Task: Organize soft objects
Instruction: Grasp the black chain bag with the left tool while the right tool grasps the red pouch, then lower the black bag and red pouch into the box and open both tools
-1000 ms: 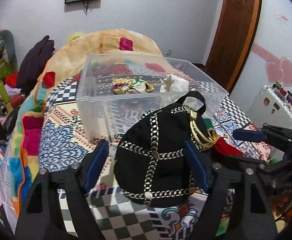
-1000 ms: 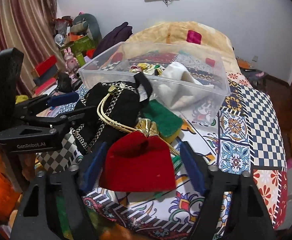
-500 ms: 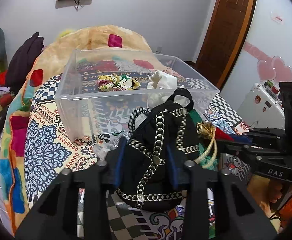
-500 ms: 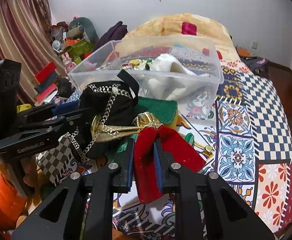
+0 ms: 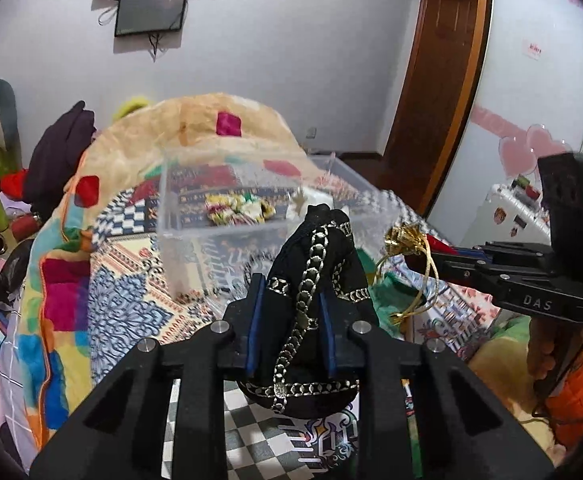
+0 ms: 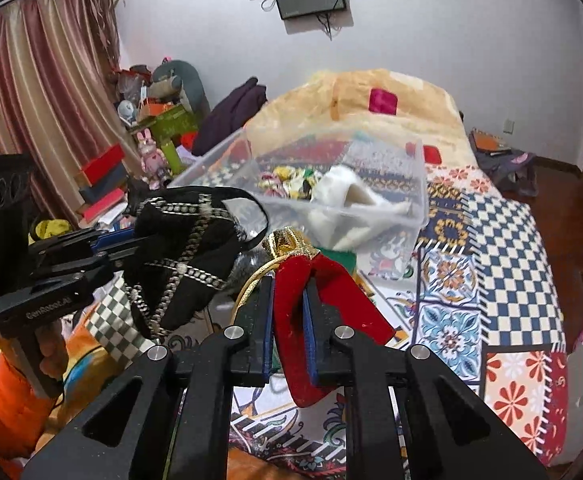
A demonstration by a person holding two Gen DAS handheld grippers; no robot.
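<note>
Black pouch [image 5: 311, 280], chain-trimmed, sits pinched between the blue pads of the left gripper [image 5: 291, 320]; jaws drawn in tight on its middle, the neck of the pouch sticking up past the fingertips, the rounded bottom bulging out below them. It looks raised off the patterned bedspread [image 5: 123, 300], though the view is too warped to be sure. From the right wrist view the same pouch [image 6: 187, 264] hangs at the left, clamped side-on. Behind it, mid-frame, the clear plastic bin [image 5: 195, 216] rests on the bed, holding a floral fabric bundle [image 5: 239, 208]; a white soft item [image 6: 343, 192] shows in the bin in the right wrist view. Right of the black pouch, gold drawstring cord [image 5: 407, 256] loops from the red velvet pouch [image 6: 311, 312]. That pouch is gripped by the right gripper [image 6: 287, 328]: jaws nearly closed, a fold of red cloth squeezed between the pads, the rest draping off to the right of the fingers, gold-trimmed neck forward of the tips. Green cloth [image 6: 343, 260] lies just beyond, against the bin wall.
</note>
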